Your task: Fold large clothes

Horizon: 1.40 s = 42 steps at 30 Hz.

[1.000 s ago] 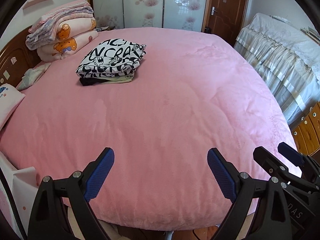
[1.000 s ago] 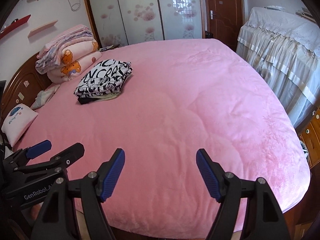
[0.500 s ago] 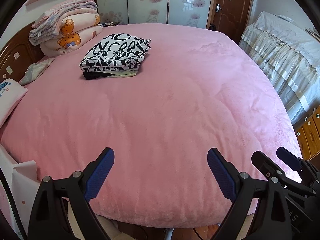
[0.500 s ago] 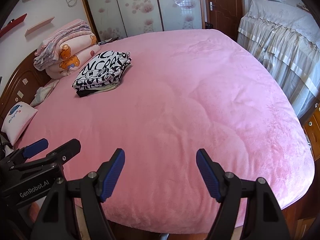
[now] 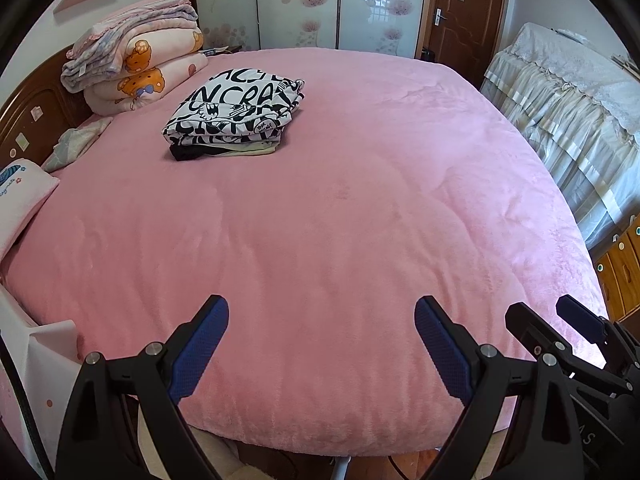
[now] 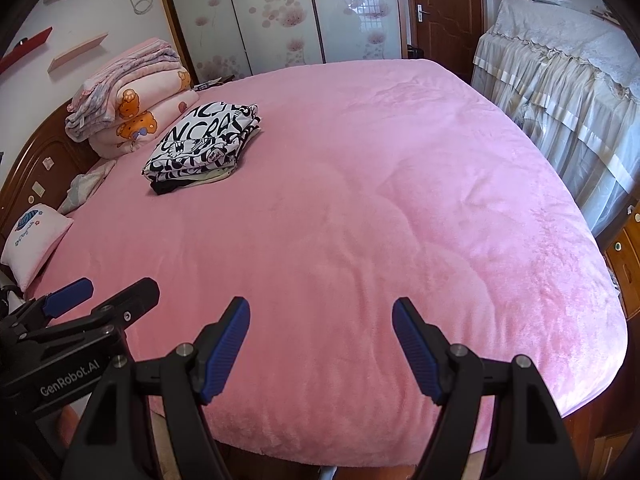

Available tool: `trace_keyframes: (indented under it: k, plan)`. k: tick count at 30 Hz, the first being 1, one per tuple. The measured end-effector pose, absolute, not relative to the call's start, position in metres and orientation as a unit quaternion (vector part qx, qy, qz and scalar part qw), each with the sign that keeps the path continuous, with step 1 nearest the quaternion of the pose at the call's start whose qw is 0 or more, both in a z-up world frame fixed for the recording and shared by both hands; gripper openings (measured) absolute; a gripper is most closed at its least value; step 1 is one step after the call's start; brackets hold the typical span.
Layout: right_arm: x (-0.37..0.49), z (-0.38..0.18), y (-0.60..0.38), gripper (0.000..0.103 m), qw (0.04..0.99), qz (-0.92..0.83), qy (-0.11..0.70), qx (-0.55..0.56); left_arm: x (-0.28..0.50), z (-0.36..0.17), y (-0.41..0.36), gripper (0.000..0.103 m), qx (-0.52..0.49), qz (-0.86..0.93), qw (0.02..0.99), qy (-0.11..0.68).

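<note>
We are holding both claws over the near edge of the pink bedspread (image 5: 320, 240), and little is changing: compared with a second ago the views are only tilting slightly, so the stack of folded clothes (image 5: 234, 118) is sitting a touch lower in the upper left of the frame. The left gripper (image 5: 322, 344) is standing spread with nothing between its blue pads, and the right gripper (image 6: 321, 346) is likewise spread and empty. No unfolded garment is showing on the bedspread, so we are judging the last fold finished and the hands waiting between pieces.
</note>
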State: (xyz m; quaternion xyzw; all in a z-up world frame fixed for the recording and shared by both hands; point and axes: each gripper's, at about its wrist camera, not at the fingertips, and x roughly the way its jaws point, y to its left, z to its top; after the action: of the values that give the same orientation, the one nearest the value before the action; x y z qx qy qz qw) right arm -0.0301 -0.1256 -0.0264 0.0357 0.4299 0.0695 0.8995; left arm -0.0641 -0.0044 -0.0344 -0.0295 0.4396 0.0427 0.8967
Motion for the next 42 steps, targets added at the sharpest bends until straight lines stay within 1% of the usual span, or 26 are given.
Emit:
trace_keyframes:
  k: [42]
  plan:
    - [-0.031, -0.0277, -0.1281, 0.074, 0.9, 0.067, 0.43, 0.037, -0.067, -0.0417, -0.0088, 0.093, -0.03, 0.037, 0.893, 0.448]
